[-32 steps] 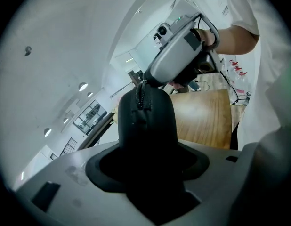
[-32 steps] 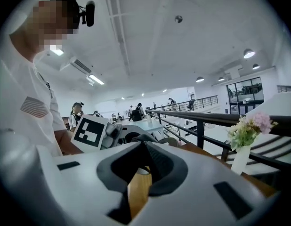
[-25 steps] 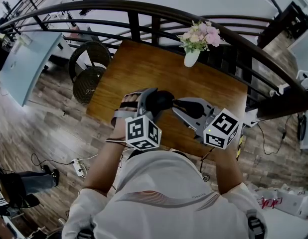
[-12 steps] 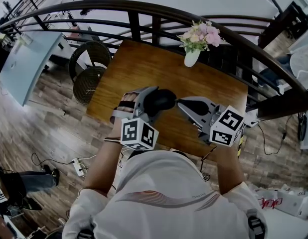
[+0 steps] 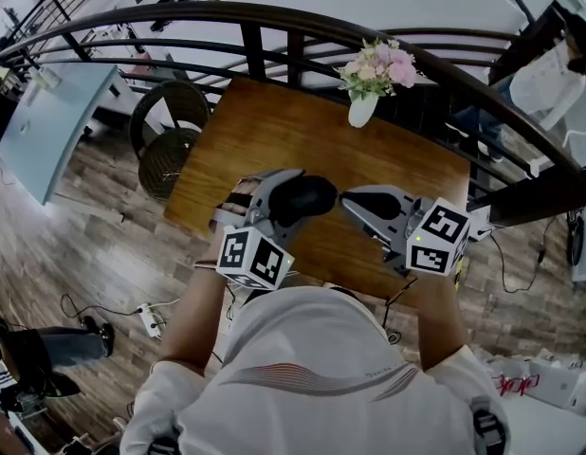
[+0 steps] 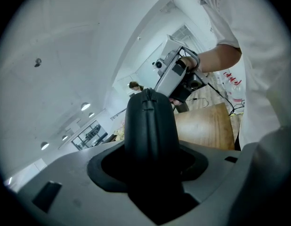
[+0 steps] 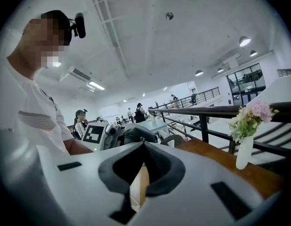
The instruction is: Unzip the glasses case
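A black glasses case [image 5: 304, 197] is held in the air over the wooden table [image 5: 265, 126], with my left gripper [image 5: 279, 195] shut on its left part. In the left gripper view the case [image 6: 150, 124] stands up between the pads, its zipper line running up the middle to the top end. My right gripper [image 5: 342, 197] is shut, its tips right at the case's right end. In the right gripper view the right gripper [image 7: 144, 146] has its pads pressed together, with the case [image 7: 138, 134] just beyond. I cannot make out whether a zipper pull is pinched.
A white vase of flowers [image 5: 362, 109] stands at the table's far edge, in front of a dark curved railing [image 5: 274, 19]. Two wicker chairs [image 5: 168, 145] sit to the table's left. A person [image 5: 549, 69] is beyond the railing at the upper right.
The right gripper's jaws have closed at the case's end. The left gripper has tilted and lifted the case a little. A person has come into view at the upper right.
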Available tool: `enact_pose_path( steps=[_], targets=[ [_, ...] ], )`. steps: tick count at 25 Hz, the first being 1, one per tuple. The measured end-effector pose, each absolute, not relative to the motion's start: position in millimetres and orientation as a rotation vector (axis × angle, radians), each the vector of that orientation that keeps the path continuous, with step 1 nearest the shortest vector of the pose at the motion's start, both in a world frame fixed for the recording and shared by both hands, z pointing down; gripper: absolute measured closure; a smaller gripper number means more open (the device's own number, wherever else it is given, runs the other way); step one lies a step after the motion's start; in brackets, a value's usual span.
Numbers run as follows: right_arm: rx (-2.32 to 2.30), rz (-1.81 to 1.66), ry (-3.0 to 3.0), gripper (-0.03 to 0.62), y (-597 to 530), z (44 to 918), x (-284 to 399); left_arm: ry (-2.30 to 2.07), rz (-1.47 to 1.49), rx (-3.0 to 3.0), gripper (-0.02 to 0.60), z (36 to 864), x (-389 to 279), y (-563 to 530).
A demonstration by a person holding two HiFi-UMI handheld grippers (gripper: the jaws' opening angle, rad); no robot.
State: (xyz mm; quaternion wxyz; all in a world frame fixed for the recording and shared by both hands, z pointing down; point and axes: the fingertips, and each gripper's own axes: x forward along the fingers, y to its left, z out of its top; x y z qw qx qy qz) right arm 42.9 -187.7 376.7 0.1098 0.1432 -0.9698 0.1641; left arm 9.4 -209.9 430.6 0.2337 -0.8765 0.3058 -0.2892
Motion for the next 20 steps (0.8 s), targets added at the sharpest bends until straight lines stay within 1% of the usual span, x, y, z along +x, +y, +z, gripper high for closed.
enact_pose_path(
  steps=[6, 11, 15, 20],
  targets=[
    [0.271, 0.584, -2.802, 0.543, -176.4, 385.3, 47.0, 0.636, -0.626, -2.528, 0.327, 417.4, 18.5, -185.3],
    [0.090, 0.764, -2.819, 0.543, -162.4, 386.2, 45.0, 0.481, -0.443, -2.710, 0.327, 395.8, 27.9, -163.7],
    [-0.064, 0.910, -2.863, 0.543, -148.9, 376.6, 38.6, 0.295, -0.155, -2.853, 0.327, 360.4, 32.4, -146.7],
    [-0.184, 1.011, -2.906, 0.543, -139.6, 360.9, 30.5, 0.209, 0.201, -3.132, 0.325, 334.3, 22.1, -141.8]
  ],
)
